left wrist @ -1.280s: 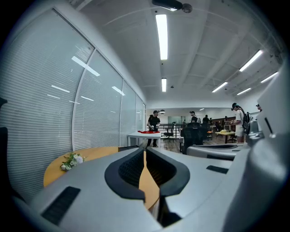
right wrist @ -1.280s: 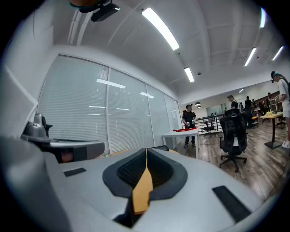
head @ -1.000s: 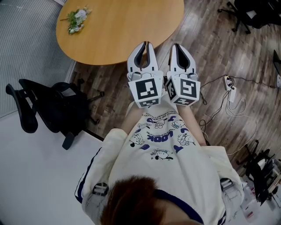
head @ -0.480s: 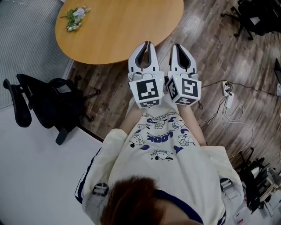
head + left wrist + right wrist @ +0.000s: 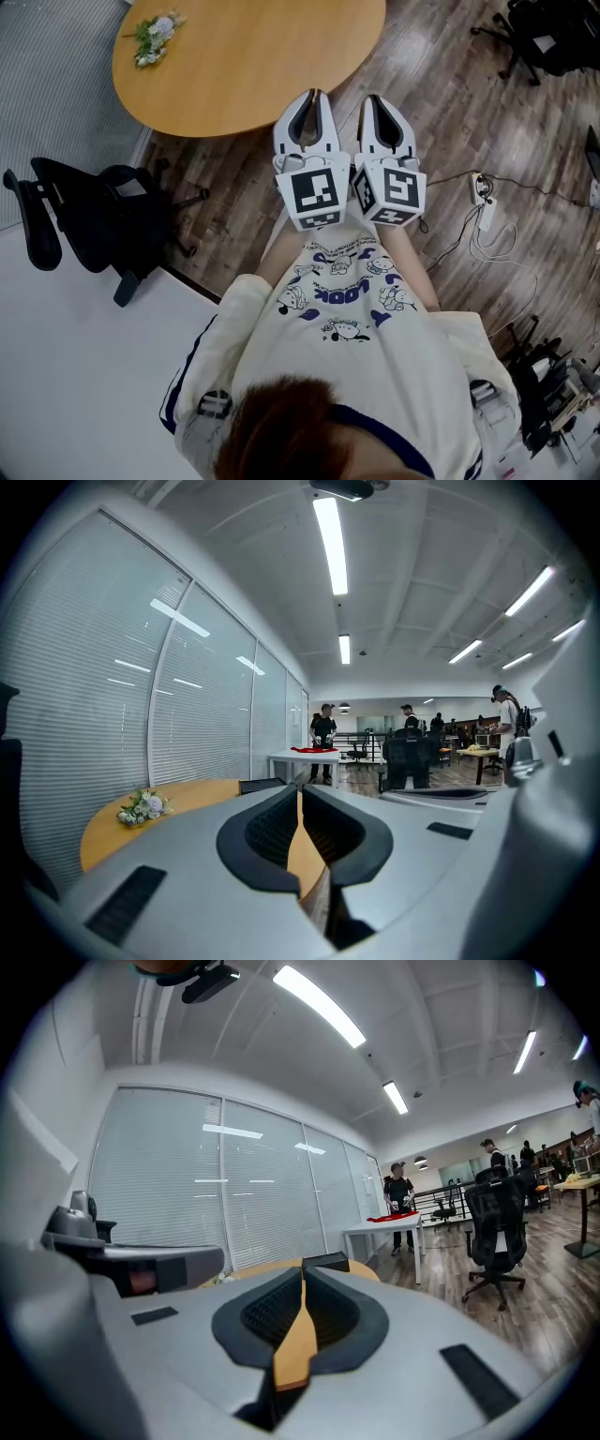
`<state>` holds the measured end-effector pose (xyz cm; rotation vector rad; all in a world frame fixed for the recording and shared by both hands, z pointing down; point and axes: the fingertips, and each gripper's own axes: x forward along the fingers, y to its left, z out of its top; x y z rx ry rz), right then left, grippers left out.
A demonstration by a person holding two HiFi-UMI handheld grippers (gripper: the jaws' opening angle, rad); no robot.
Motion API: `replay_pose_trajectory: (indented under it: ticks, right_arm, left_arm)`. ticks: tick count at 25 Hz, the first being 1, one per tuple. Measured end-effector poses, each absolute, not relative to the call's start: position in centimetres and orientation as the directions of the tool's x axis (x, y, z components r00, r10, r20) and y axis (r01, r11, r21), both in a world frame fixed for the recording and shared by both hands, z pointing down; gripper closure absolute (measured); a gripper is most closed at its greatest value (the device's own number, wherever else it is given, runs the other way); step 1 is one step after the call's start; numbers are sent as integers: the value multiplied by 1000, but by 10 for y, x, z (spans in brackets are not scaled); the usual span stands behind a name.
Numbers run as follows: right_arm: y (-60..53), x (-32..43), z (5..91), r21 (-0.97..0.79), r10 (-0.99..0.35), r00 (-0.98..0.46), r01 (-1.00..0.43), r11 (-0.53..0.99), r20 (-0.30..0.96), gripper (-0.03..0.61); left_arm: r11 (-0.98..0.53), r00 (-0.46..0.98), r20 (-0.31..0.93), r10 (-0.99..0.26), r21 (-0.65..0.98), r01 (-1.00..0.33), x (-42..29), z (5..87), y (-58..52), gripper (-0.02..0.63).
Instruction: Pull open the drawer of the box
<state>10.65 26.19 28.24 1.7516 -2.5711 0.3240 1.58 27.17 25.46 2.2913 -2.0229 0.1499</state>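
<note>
Pre-approach, task not begun: left gripper [image 5: 312,94] & right gripper [image 5: 376,97] side by side, both w/ jaws pressed together on nothing, round table [image 5: 244,66] just ahead of tips; box w/ drawer not in any view, so next move prob needs locating it first

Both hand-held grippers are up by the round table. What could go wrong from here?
1. No box or drawer shows in any view, and the left hand-held gripper and right hand-held gripper are both shut and empty; they must open before any pull.
2. The power strip and its cables lie on the floor to the right: a trip risk.
3. The black office chair stands beside the table and could be bumped.
</note>
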Motion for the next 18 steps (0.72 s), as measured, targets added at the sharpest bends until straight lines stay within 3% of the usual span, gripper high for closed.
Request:
replay_pose_trajectory:
  ticks: [18]
  right_arm:
    - [184, 116, 295, -163, -934, -325, -939, 301, 148, 543]
  left_arm:
    - [-166, 164, 152, -975, 3, -986, 22, 268, 187, 586]
